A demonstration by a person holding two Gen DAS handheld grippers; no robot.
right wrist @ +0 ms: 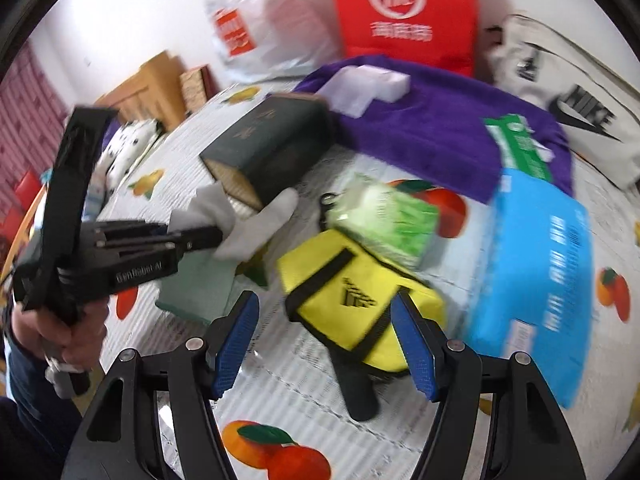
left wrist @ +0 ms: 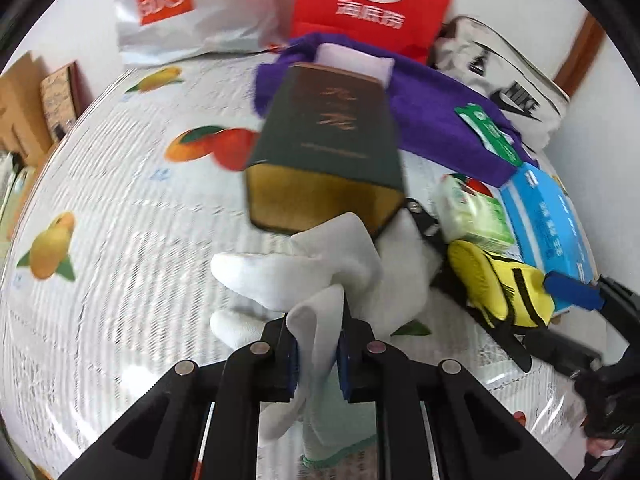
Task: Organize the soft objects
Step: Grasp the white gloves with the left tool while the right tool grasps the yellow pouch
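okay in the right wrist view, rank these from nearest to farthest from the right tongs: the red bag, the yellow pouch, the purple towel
1. Yellow pouch: between the open right tongs, just ahead of the tips.
2. Purple towel: farther back on the bed, centre-right.
3. Red bag: upright behind the towel, against the wall.

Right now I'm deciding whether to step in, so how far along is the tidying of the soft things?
Early, by the look of it. Nothing looks sorted yet: the purple towel, tissue pack and yellow pouch lie loose on the fruit-print cloth. In hand: the left gripper has its jaws shut on a white glove. The right gripper is open over the yellow pouch, probably next.
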